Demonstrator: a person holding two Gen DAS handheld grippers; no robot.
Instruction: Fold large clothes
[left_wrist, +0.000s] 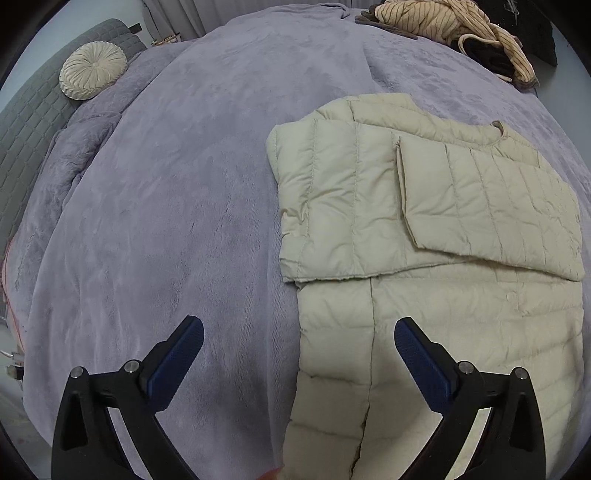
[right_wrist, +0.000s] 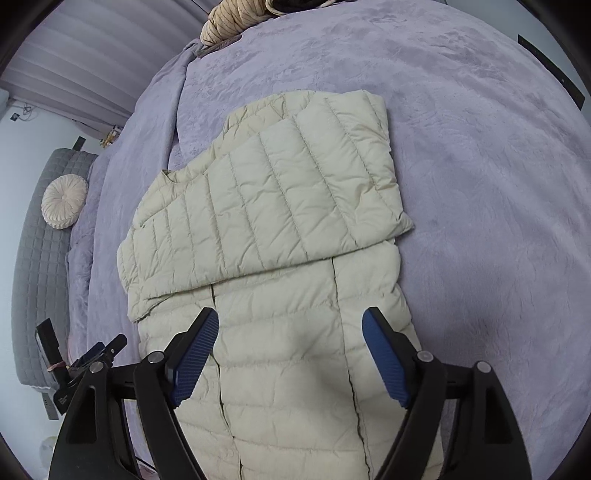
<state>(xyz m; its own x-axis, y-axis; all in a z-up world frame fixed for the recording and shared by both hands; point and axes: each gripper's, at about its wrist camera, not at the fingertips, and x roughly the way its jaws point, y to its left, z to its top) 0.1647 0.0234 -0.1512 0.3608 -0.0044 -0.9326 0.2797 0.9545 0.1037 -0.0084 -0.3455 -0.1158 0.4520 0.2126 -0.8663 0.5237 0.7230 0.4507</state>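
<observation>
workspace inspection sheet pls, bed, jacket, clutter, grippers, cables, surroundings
surface: bed under a lilac plush blanket, a few creases.
job's things: beige quilted jacket lying flat, both sleeves folded across the chest, lower body not yet folded up.
clutter: striped beige garment heaped with dark clothes at the far edge of the bed; round pleated cushion by the headboard.
grippers: left gripper open, holding nothing, straddling the jacket's edge; right gripper open, holding nothing, over the jacket's lower part.
cables: nothing seen.
surroundings: grey quilted headboard; pale curtains.
</observation>
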